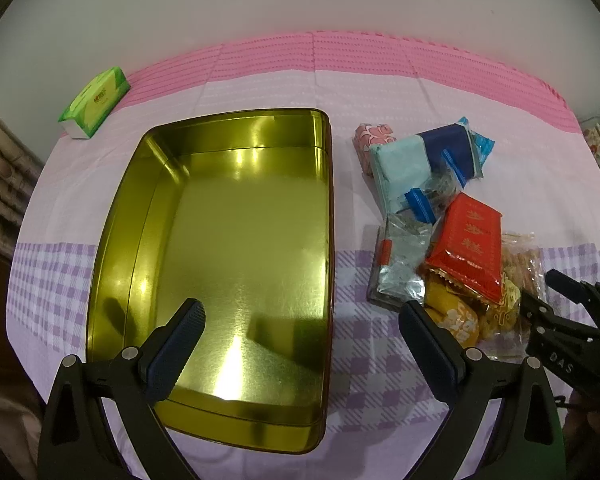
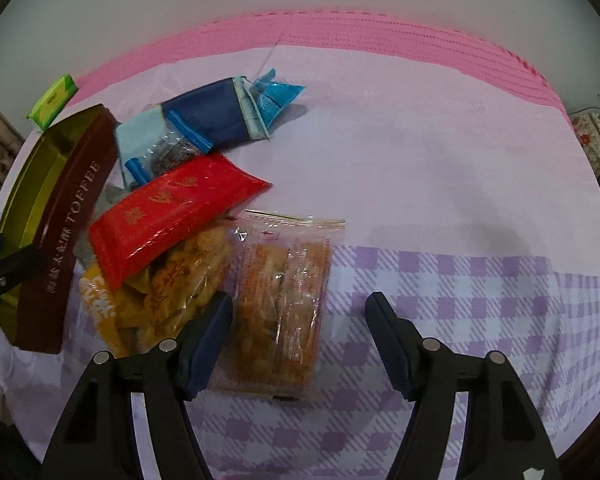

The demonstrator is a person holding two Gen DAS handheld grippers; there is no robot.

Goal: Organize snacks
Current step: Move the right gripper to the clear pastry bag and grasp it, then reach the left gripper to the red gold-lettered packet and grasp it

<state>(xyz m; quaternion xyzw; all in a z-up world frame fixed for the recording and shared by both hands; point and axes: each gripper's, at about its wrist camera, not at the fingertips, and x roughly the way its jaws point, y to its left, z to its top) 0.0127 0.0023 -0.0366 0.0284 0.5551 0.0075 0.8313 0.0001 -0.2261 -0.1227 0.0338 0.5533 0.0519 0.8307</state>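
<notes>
An open gold toffee tin (image 1: 148, 216) lies empty on the cloth; its maroon side (image 2: 72, 232) shows in the right wrist view. A pile of snack packets lies to its right: a red packet (image 1: 466, 244) (image 2: 172, 216), a silver packet (image 1: 400, 268), yellow packets (image 1: 456, 316) (image 2: 160, 300), blue packets (image 1: 448, 152) (image 2: 208, 116) and a clear packet of orange biscuits (image 2: 284, 300). My left gripper (image 1: 300, 318) is open over the tin's near end. My right gripper (image 2: 300, 312) (image 1: 556, 304) is open, its jaws astride the clear biscuit packet.
A green tissue pack (image 1: 96, 98) (image 2: 52, 100) lies at the table's far left corner. The table has a pink and purple checked cloth (image 2: 460, 160). Clutter stands beyond the right table edge (image 2: 596, 140).
</notes>
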